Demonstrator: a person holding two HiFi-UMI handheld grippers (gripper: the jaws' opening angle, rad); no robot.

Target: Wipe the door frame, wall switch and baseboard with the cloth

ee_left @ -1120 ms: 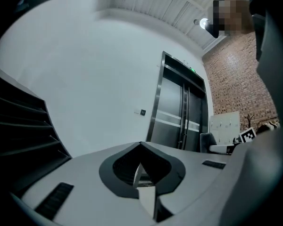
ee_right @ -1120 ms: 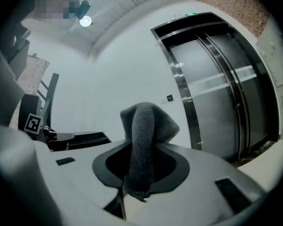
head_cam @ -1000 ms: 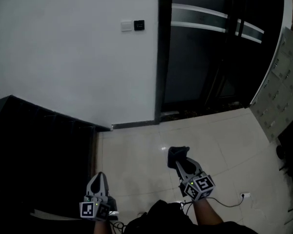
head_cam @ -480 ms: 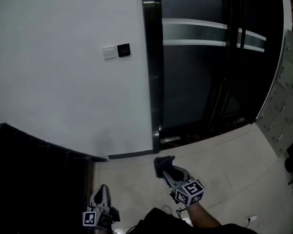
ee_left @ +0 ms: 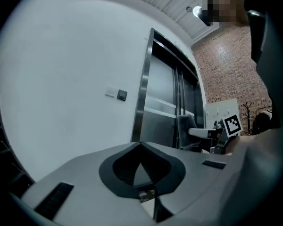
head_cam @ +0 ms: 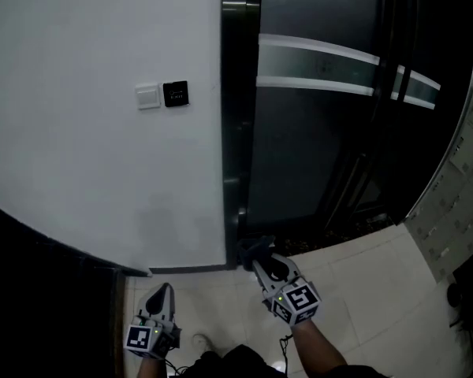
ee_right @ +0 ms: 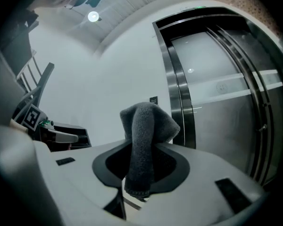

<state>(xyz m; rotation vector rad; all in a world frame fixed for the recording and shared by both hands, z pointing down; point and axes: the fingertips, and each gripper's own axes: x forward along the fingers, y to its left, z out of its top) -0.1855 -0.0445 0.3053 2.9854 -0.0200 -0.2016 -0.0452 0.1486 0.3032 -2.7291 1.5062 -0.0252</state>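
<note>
The right tool (head_cam: 260,261) is clamped on a cloth (ee_right: 144,135), which is dark grey, fuzzy and bunched into a thick fold. In the right gripper view the cloth's long axis runs upright out of the jaws, and its rounded, doubled-over top leans slightly right. In the head view this tool points up and left, toward the foot of the door frame (head_cam: 235,132). The cloth sits just beside the frame's lower end, and whether it touches cannot be told. The left tool (ee_left: 140,146) has its jaws together with nothing between them, and is held low at the left, over the pale tiled floor (head_cam: 363,286). The frame is dark, glossy metal, standing upright beside a white wall (head_cam: 79,172). Left of the frame on the wall, a white switch (head_cam: 147,96) and a black panel (head_cam: 175,93) sit side by side. Marks on the panel are too small to read. A dark baseboard (head_cam: 181,269) runs along the wall's foot. The tools' square black-and-white markers (head_cam: 301,298) carry no letters.
</note>
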